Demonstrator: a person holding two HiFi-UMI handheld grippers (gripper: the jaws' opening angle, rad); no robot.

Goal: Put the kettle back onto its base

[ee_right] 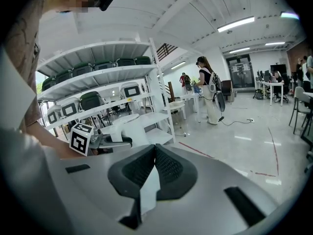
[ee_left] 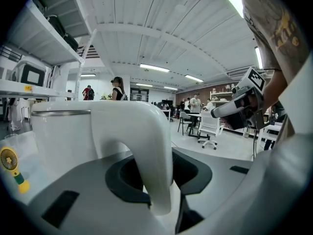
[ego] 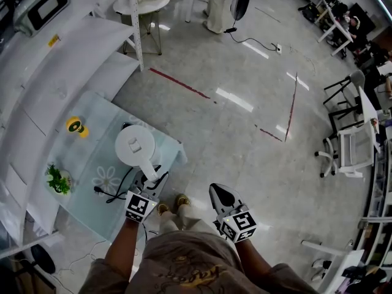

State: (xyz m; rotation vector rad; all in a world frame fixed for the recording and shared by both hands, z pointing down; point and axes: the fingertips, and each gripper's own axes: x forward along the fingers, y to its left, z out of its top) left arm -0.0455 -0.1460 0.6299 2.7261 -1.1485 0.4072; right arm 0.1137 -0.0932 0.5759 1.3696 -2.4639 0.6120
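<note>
A white electric kettle (ego: 135, 144) stands on the glass-topped table (ego: 92, 155) at the left of the head view. My left gripper (ego: 149, 176) reaches in from the near side and is shut on the kettle's handle (ee_left: 146, 146), whose white arch fills the space between the jaws. The kettle's body (ee_left: 58, 136) rises just beyond. A black cord (ego: 116, 192) runs out from beneath the kettle; the base is hidden under it. My right gripper (ego: 222, 195) hangs over the floor to the right, shut with nothing in it, its pads (ee_right: 166, 168) meeting at the tips.
A yellow toy-like object (ego: 76, 126) and a green plant in a dish (ego: 58, 179) sit on the table's left part. White shelving (ego: 55, 60) runs along the far left. The person's feet (ego: 171, 206) stand by the table's near corner. Chairs (ego: 343, 152) stand far right.
</note>
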